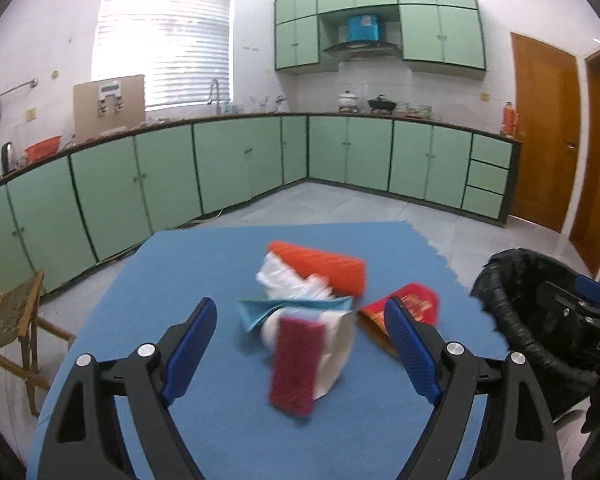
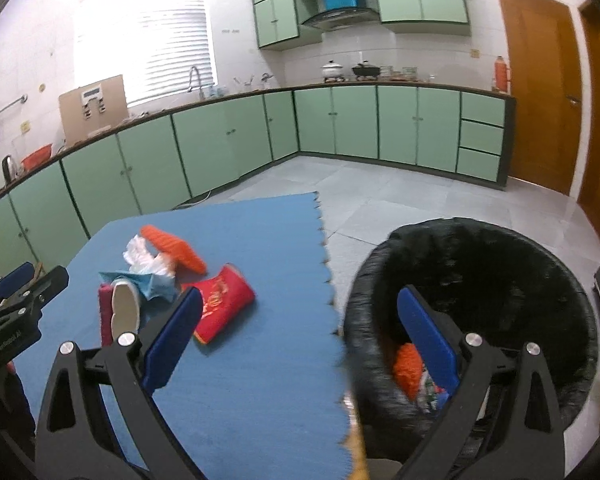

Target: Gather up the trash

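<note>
My left gripper (image 1: pixel 300 344) hangs wide and empty over the paper cup (image 1: pixel 332 344); my right gripper (image 2: pixel 300 340), spread empty, straddles the bin (image 2: pixel 500 264) rim. I could clip the cup and scatter the red packet (image 2: pixel 224 304) and white wrapper (image 1: pixel 288 280) beyond.

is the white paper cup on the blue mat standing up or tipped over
Tipped over. The white paper cup lies on its side on the blue mat, its round end facing sideways in the right wrist view.
</note>
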### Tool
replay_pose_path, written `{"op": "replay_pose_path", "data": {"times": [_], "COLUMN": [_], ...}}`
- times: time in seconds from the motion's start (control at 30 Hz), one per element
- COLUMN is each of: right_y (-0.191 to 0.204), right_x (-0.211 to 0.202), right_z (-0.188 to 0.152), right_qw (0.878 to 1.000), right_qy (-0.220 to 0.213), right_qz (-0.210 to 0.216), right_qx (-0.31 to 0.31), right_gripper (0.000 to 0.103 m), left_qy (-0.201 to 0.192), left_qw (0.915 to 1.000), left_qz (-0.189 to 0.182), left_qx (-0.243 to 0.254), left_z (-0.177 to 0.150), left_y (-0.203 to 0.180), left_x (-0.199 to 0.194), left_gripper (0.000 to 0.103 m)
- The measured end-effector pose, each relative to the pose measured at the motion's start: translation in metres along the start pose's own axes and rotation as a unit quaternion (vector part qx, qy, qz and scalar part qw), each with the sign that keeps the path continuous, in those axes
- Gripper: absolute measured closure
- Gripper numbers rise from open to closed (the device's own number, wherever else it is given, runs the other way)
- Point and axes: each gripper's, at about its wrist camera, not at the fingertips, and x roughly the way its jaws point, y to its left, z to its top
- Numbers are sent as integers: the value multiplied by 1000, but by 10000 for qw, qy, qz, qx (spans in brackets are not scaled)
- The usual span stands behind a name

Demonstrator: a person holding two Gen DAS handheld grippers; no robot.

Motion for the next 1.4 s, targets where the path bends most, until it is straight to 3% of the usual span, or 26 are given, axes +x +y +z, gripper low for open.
{"op": "replay_pose_path", "data": {"times": [0.27, 0.97, 1.1, 1.4], "right_y": [23, 24, 22, 24], "right_x": [19, 45, 47, 47], "right_z": [-9, -21, -21, -21], "right_qw": [9995, 9981, 9980, 9979], "right_qy": [190, 508, 537, 538], "right_qz": [36, 56, 54, 69], "right_qx": [-251, -337, -318, -342], "right_gripper": [8, 8, 8, 8], "left_qy": [434, 1411, 1539, 1412], "left_qw": [9989, 9888, 9868, 9882], "left_qz": [73, -413, -429, -432], "left_qx": [-149, -243, -274, -396], "left_z": [-26, -53, -54, -56], "left_y": [16, 16, 19, 25], "left_x": [27, 86, 90, 71], "left_gripper": [20, 22, 48, 71]}}
